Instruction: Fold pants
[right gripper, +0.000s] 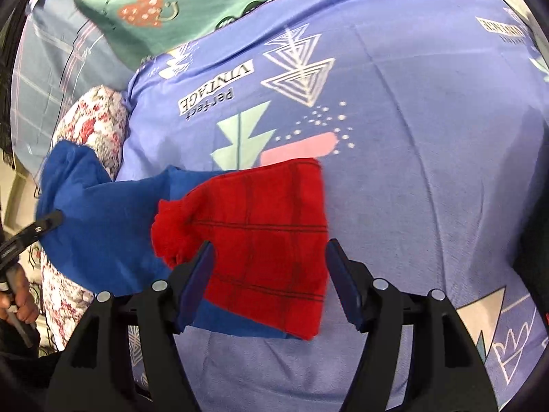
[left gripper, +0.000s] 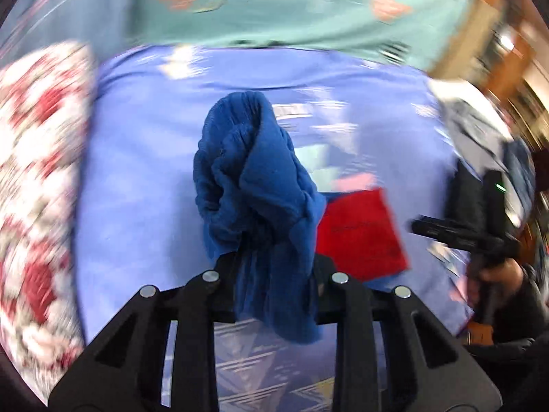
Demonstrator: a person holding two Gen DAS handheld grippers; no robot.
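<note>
The blue pants (left gripper: 260,185) hang bunched from my left gripper (left gripper: 274,267), which is shut on the cloth and holds it above the bed. In the right wrist view the pants (right gripper: 103,226) stretch from that gripper at the far left to under a folded red cloth (right gripper: 267,237). My right gripper (right gripper: 269,250) is open, its fingers on either side of the red cloth and just above it. The red cloth (left gripper: 360,233) also shows in the left wrist view, with my right gripper (left gripper: 456,233) at the right edge.
A lavender sheet (right gripper: 411,137) with printed triangles covers the bed. A floral pillow (right gripper: 99,120) lies at the left, and a teal blanket (right gripper: 171,7) and a plaid grey cloth (right gripper: 44,68) lie behind it.
</note>
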